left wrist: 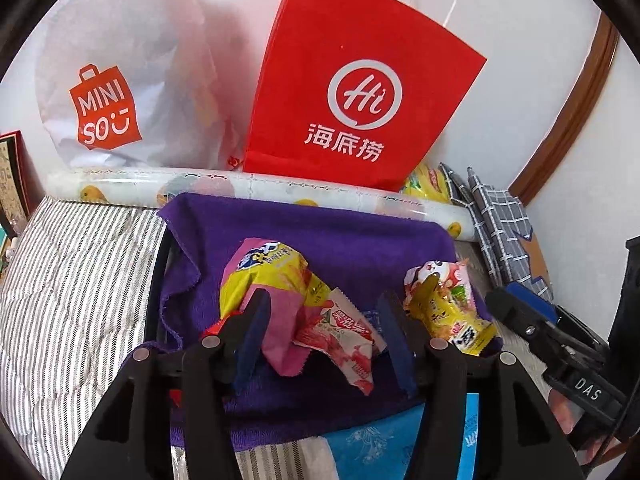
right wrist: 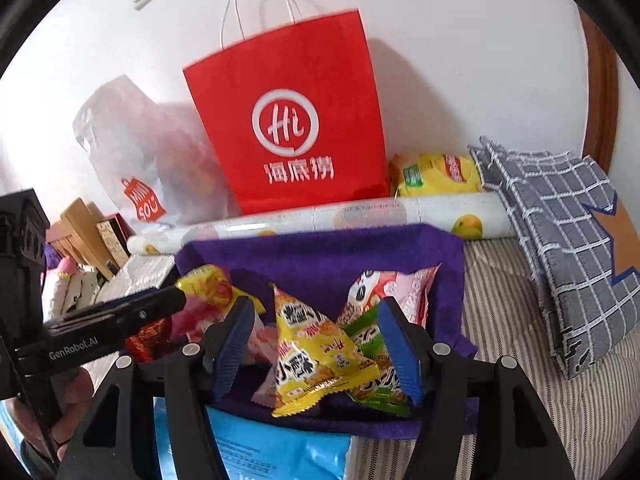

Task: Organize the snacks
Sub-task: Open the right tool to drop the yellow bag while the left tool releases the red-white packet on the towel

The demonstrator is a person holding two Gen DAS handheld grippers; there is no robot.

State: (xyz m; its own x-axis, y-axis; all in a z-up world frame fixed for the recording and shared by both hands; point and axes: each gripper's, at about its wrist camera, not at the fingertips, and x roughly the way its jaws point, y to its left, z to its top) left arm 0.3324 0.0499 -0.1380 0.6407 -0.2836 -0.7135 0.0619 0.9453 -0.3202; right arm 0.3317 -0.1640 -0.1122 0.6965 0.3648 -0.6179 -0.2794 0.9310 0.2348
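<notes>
Several snack packets lie on a purple cloth (left wrist: 320,236) (right wrist: 320,256). In the left wrist view, my left gripper (left wrist: 324,336) is open over a red-and-white strawberry packet (left wrist: 352,336) and a pink-and-yellow packet (left wrist: 272,276); a yellow triangular packet (left wrist: 452,312) lies to the right. In the right wrist view, my right gripper (right wrist: 316,344) is open around the yellow triangular packet (right wrist: 316,356), with a green packet (right wrist: 372,384) and a pink panda packet (right wrist: 396,288) beside it. Neither gripper holds anything.
A red paper bag (left wrist: 356,92) (right wrist: 288,120) and a white Miniso bag (left wrist: 120,80) stand against the wall behind a printed roll (left wrist: 256,192). A grey checked cloth (right wrist: 560,240) lies right. Striped bedding (left wrist: 72,280) surrounds the cloth. A blue pack (right wrist: 272,448) lies near.
</notes>
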